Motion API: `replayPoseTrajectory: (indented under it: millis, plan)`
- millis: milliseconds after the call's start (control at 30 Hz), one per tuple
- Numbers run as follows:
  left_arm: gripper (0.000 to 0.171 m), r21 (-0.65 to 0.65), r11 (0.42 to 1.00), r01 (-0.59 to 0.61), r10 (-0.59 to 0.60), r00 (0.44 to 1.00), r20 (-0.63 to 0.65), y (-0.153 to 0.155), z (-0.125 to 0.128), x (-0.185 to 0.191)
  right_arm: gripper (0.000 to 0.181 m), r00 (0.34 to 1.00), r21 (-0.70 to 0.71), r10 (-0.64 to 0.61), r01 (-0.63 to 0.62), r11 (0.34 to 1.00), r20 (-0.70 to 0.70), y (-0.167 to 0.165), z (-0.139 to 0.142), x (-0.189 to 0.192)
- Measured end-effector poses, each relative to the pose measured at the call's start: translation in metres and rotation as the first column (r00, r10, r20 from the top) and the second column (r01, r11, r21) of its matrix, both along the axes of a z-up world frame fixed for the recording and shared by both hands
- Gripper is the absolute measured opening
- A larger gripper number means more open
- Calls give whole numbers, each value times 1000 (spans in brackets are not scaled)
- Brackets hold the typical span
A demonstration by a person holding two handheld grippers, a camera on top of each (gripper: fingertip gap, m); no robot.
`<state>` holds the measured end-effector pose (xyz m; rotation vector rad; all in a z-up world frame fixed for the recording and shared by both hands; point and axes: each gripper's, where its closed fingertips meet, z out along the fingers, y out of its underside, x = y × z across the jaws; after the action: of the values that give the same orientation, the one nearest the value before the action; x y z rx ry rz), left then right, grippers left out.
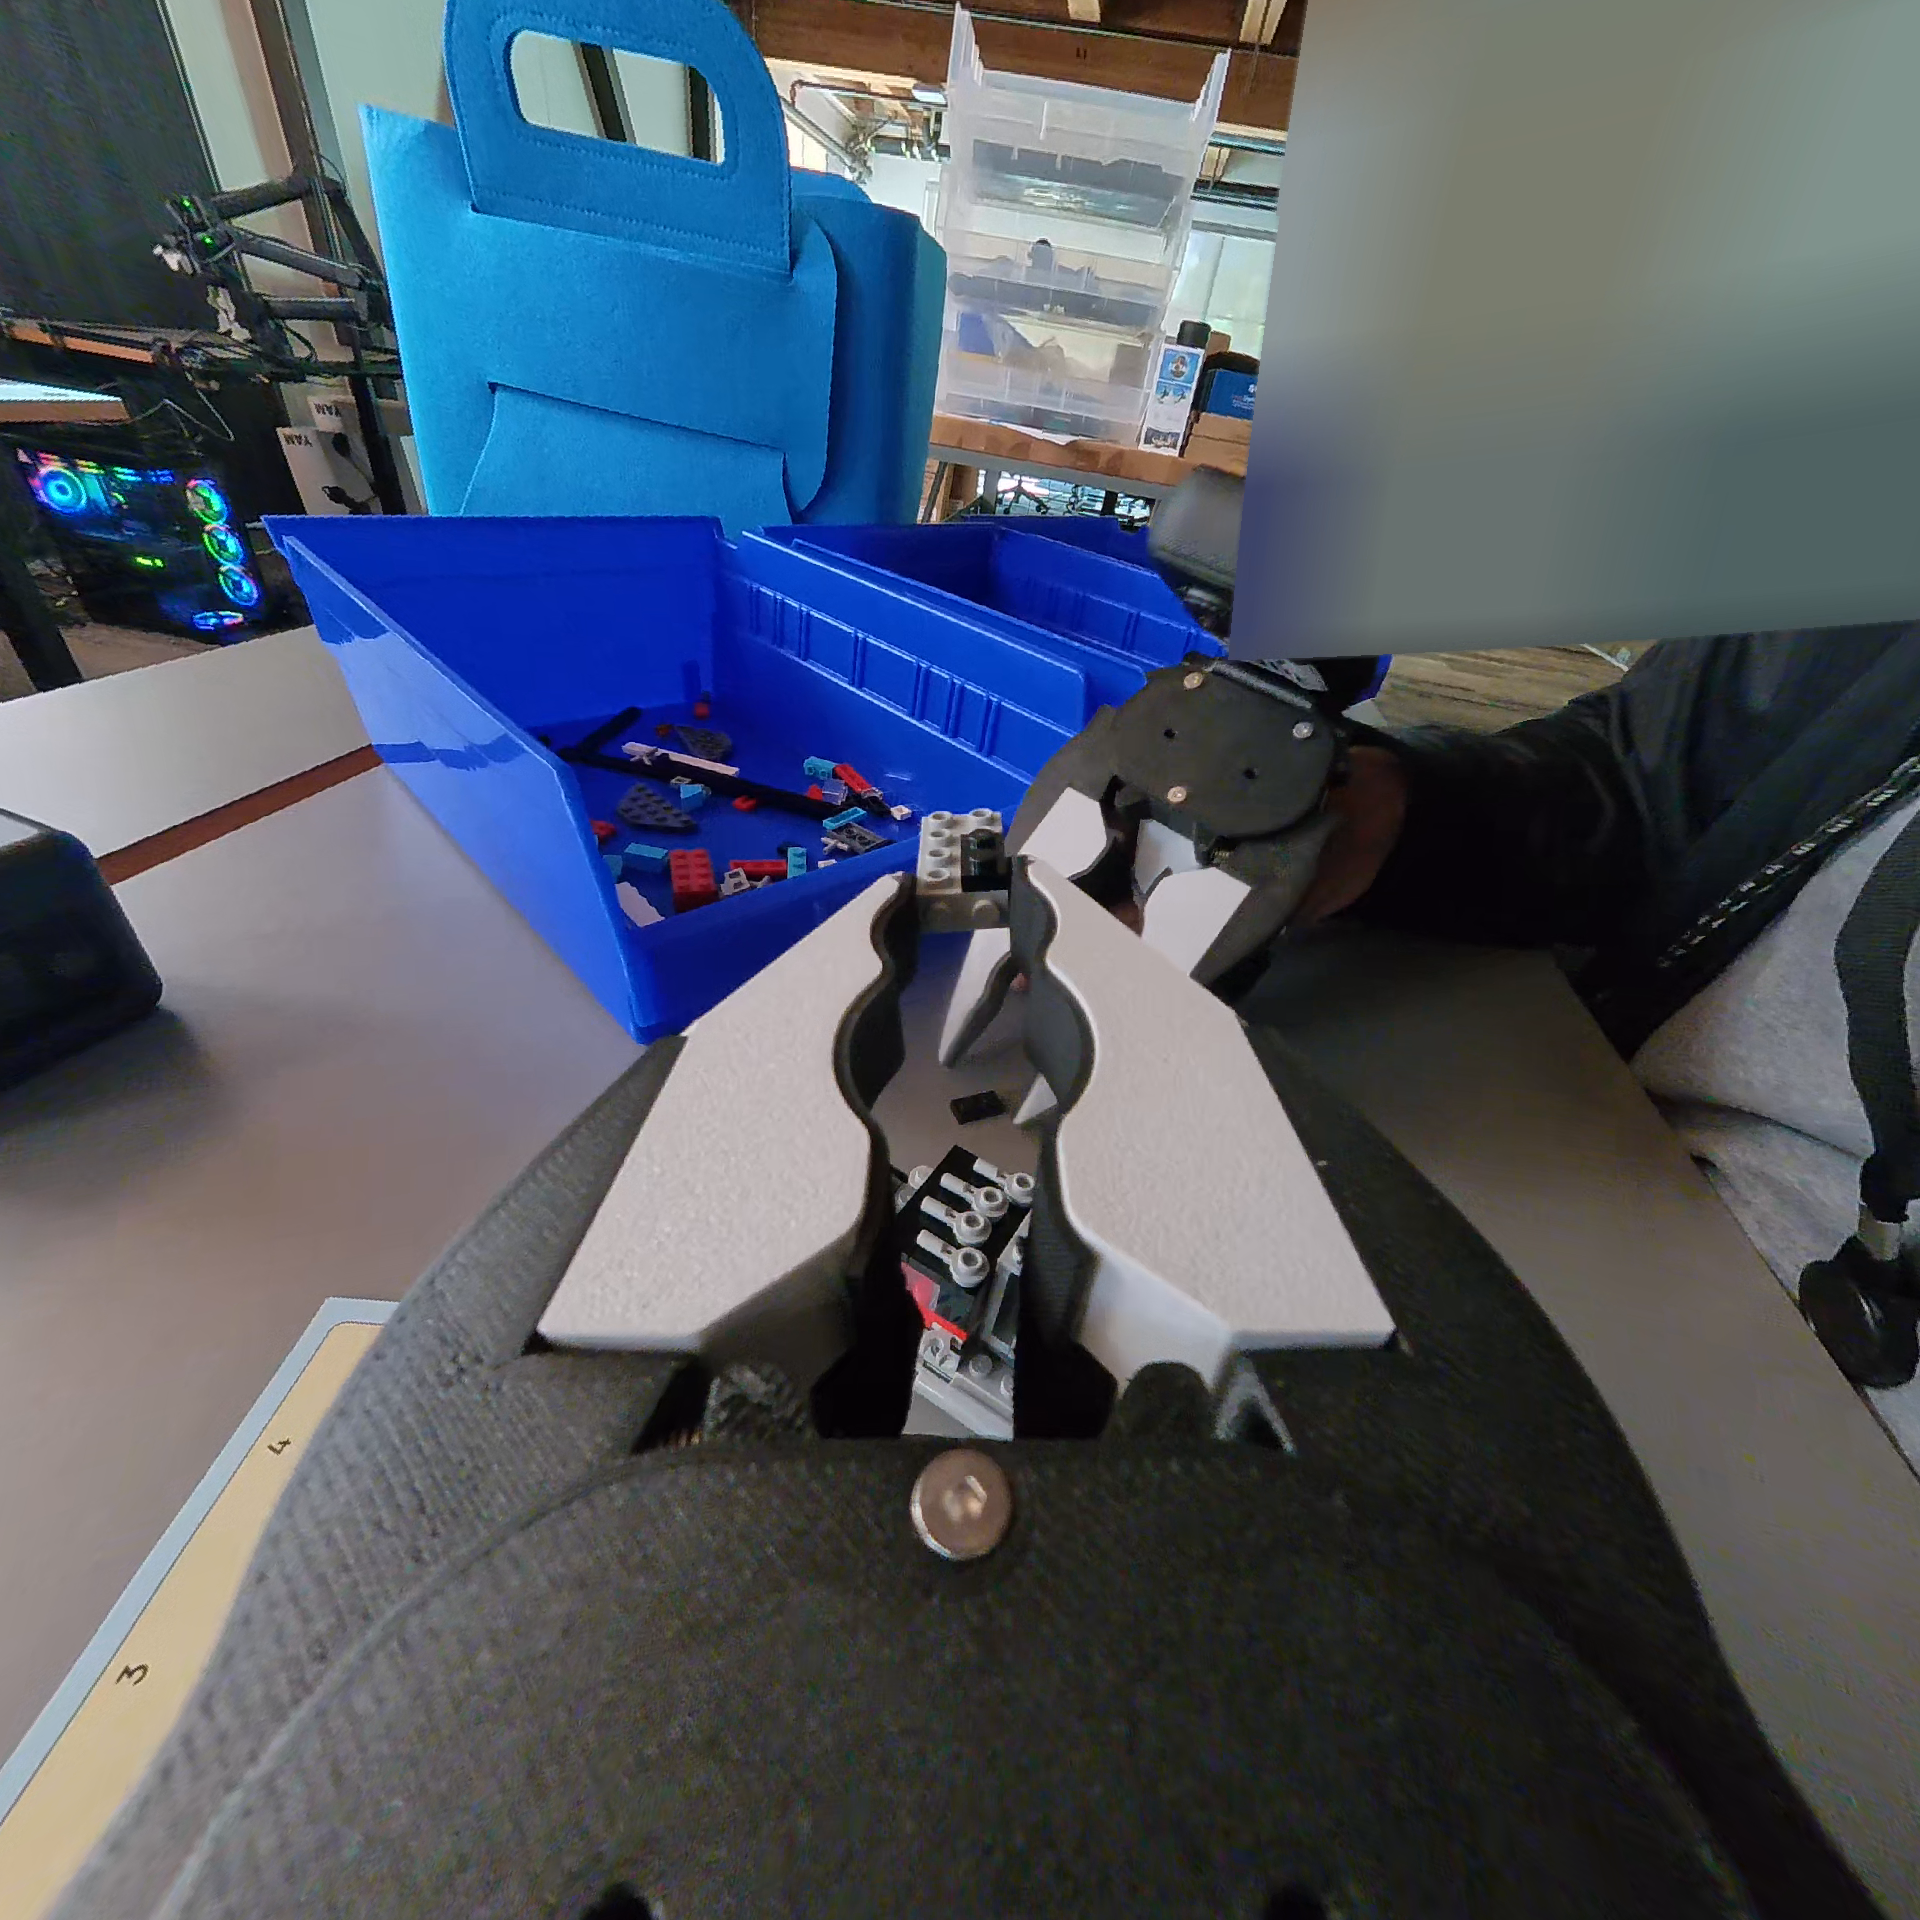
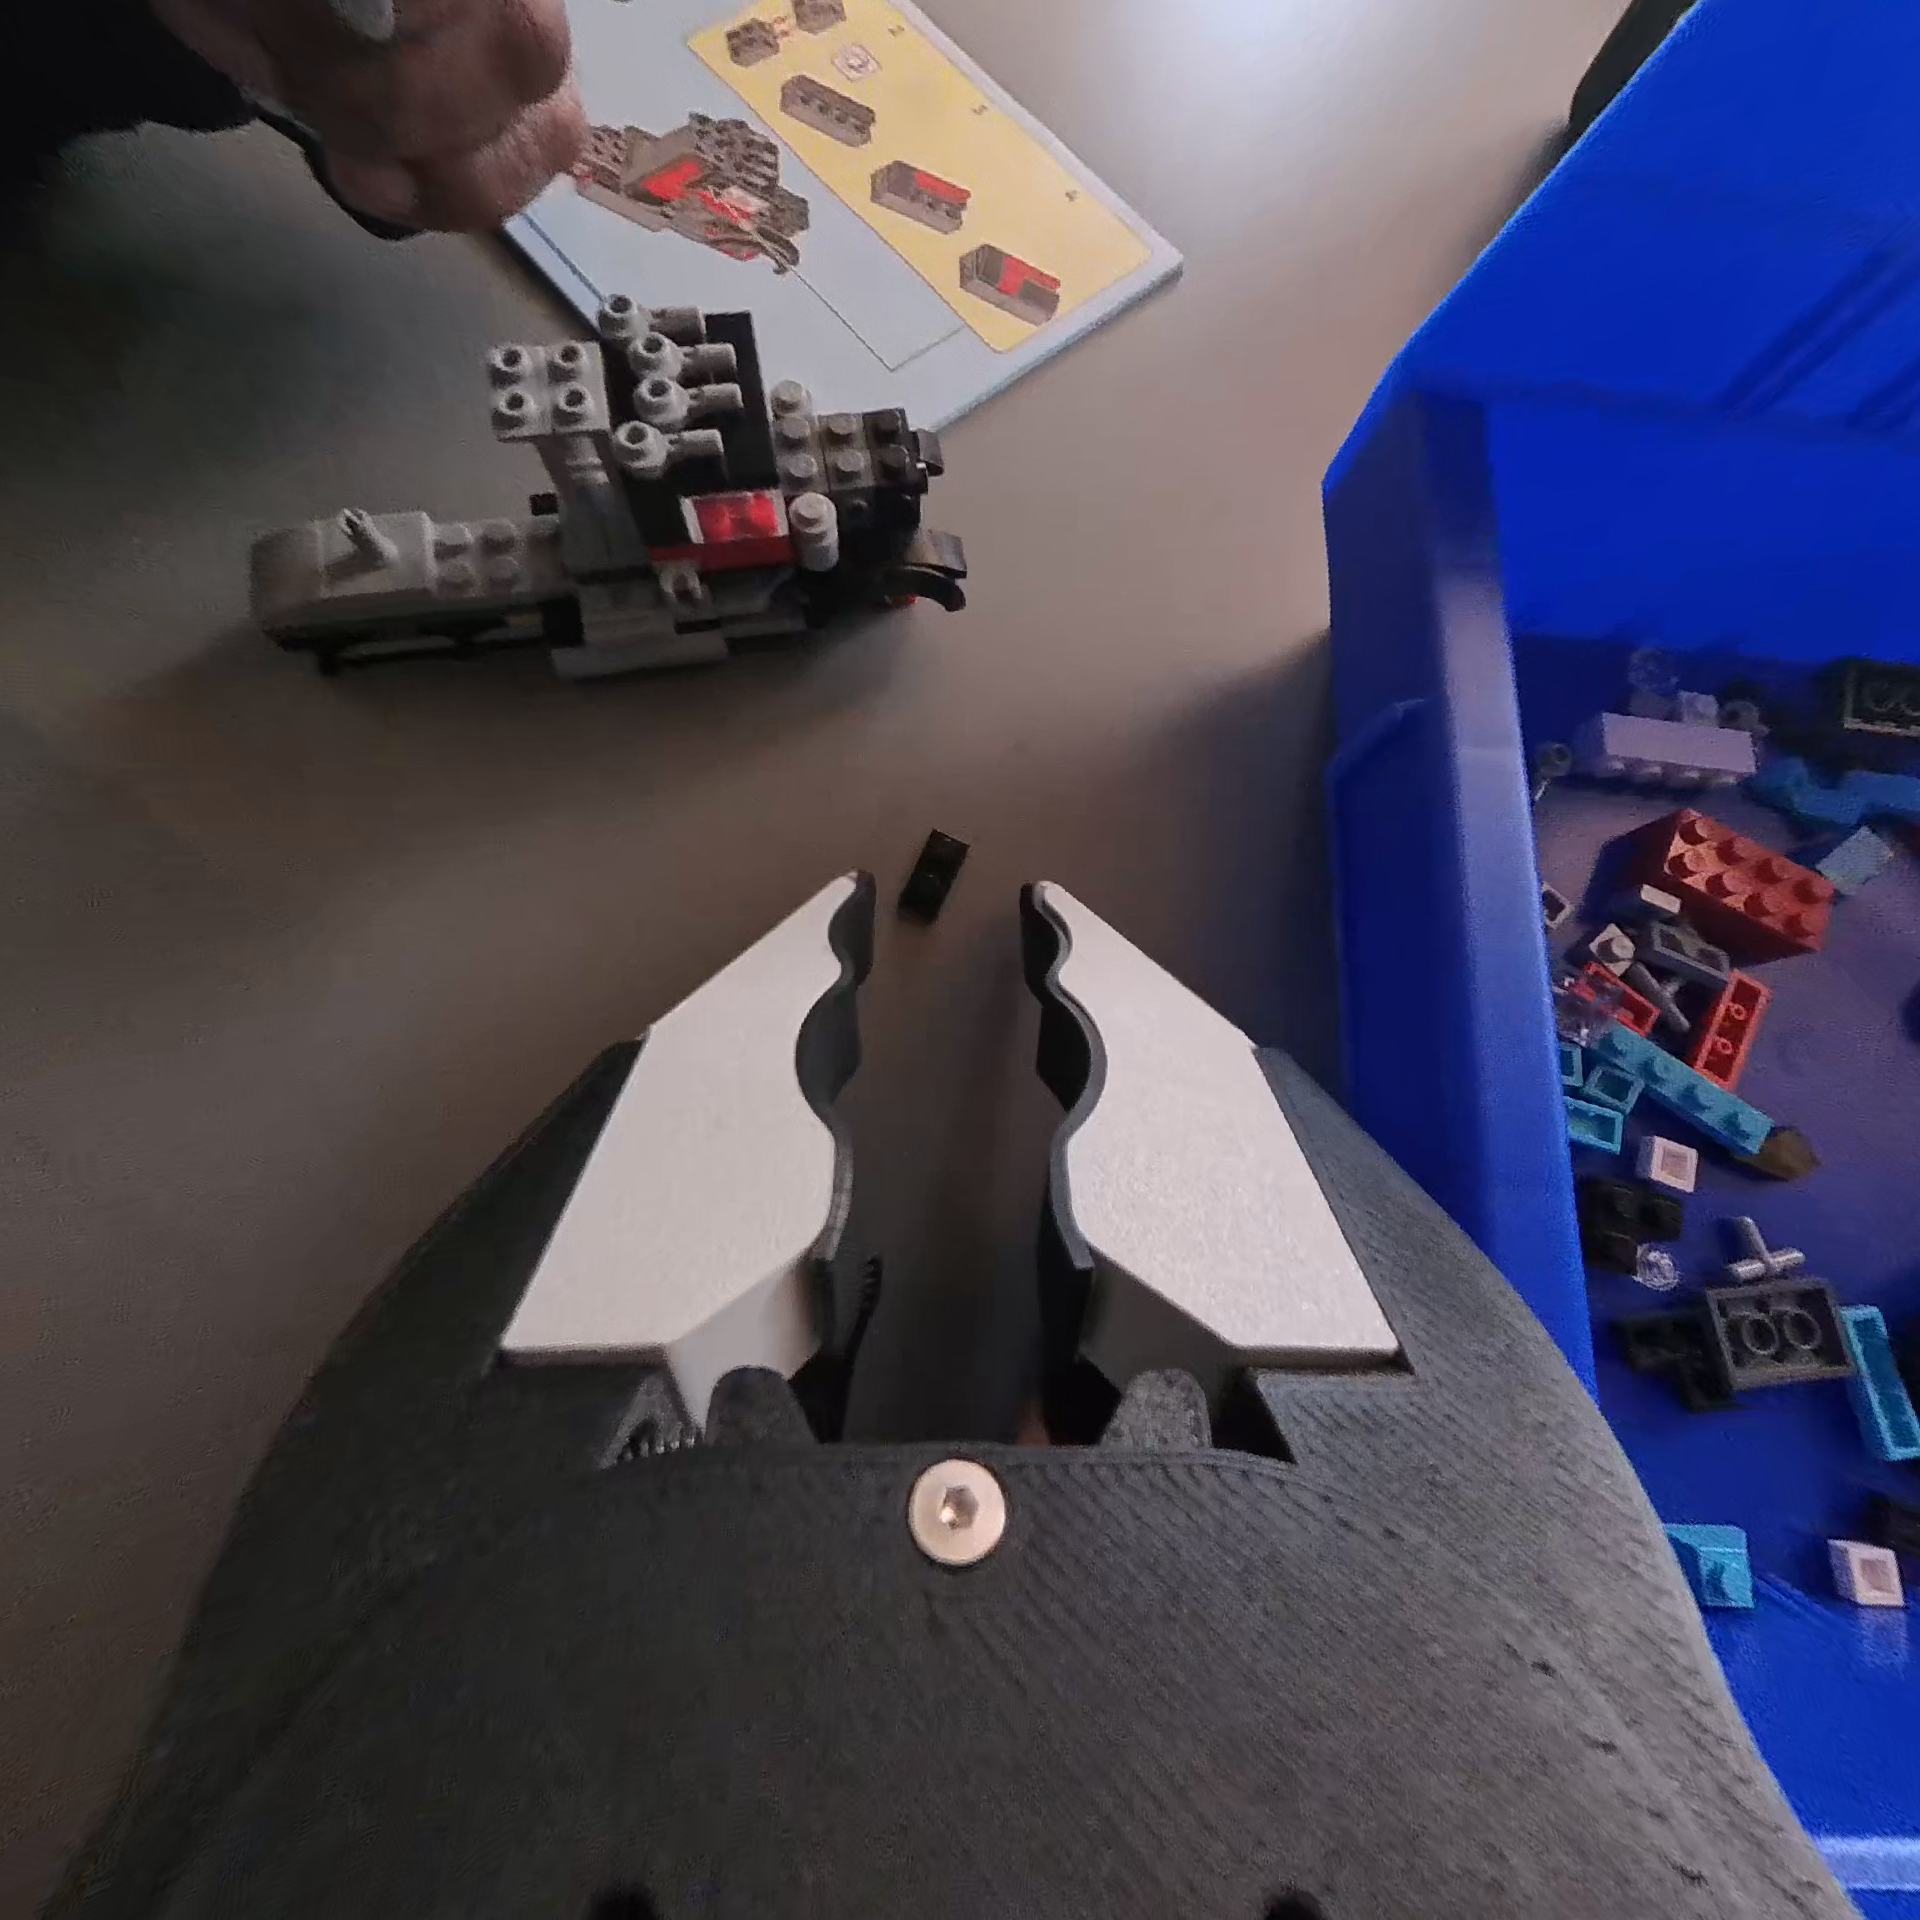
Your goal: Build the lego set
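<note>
My left gripper (image 1: 961, 894) is shut on a small grey and black lego sub-assembly (image 1: 961, 868), held above the table. Below it, through the gap between the fingers, the grey, black and red lego model (image 1: 966, 1247) stands on the table. In the right wrist view the model (image 2: 644, 520) lies ahead to the left. My right gripper (image 2: 945, 899) is open and points down at the table; a small black plate (image 2: 933, 875) lies between its fingertips. The left wrist view also shows the right gripper (image 1: 992, 1081) over that plate (image 1: 977, 1107).
A blue bin (image 2: 1434, 831) with several loose bricks stands right of the right gripper; it also shows in the left wrist view (image 1: 499, 748). The instruction booklet (image 2: 935, 208) lies beyond the model. A hand (image 2: 436, 104) is at top left. A black box (image 1: 62, 956) sits far left. The left gripper's tips are roughly 12 cm from the right gripper's.
</note>
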<state>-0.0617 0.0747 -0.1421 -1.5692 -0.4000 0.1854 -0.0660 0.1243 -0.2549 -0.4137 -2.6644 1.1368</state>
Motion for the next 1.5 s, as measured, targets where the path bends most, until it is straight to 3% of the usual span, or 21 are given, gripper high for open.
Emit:
replayPoseTrajectory:
  millis: [167, 367, 467, 633, 733, 833, 1033, 1167, 1333, 1500]
  plan:
    - [17, -3, 1000, 4, -4, 1000, 0, 1, -1, 1, 23, 998, 23, -47, 48, 999, -44, 6, -1, -9]
    - [17, -14, 1000, 17, -17, 1000, 3, 2, -3, 2, 23, 1000, 11, 4, -4, 1000, -16, 0, -1, -2]
    - [17, -33, 999, 31, -31, 1000, 0, 5, -7, 4, 9, 1000, 15, 15, -15, 1000, 2, -2, -2, -1]
    - [17, -66, 997, 44, -46, 999, -28, 7, -12, 6, 9, 998, -8, 57, -57, 998, 7, -4, 1, 4]
    - [17, -95, 994, 48, -54, 997, -61, 8, -14, 9, 8, 989, -130, 145, -142, 981, 13, -14, 24, 15]
    - [17, -125, 991, 48, -61, 993, -104, 8, -15, 11, 8, 977, -248, 211, -210, 946, -23, -18, 64, 20]
    - [17, -147, 988, 49, -70, 988, -139, 10, -14, 15, 8, 929, -253, 333, -365, 896, -163, -20, 116, 25]
    - [17, -129, 990, 57, -76, 987, -145, 9, -11, 16, 8, 901, -176, 385, -419, 891, -198, -25, 123, 22]
    - [17, -127, 990, 63, -82, 985, -150, 9, -11, 17, 8, 886, -105, 432, -451, 886, -166, -30, 112, 22]
    - [17, -123, 990, 73, -91, 985, -148, 10, -12, 18, 8, 882, -111, 448, -465, 878, -146, -33, 110, 23]
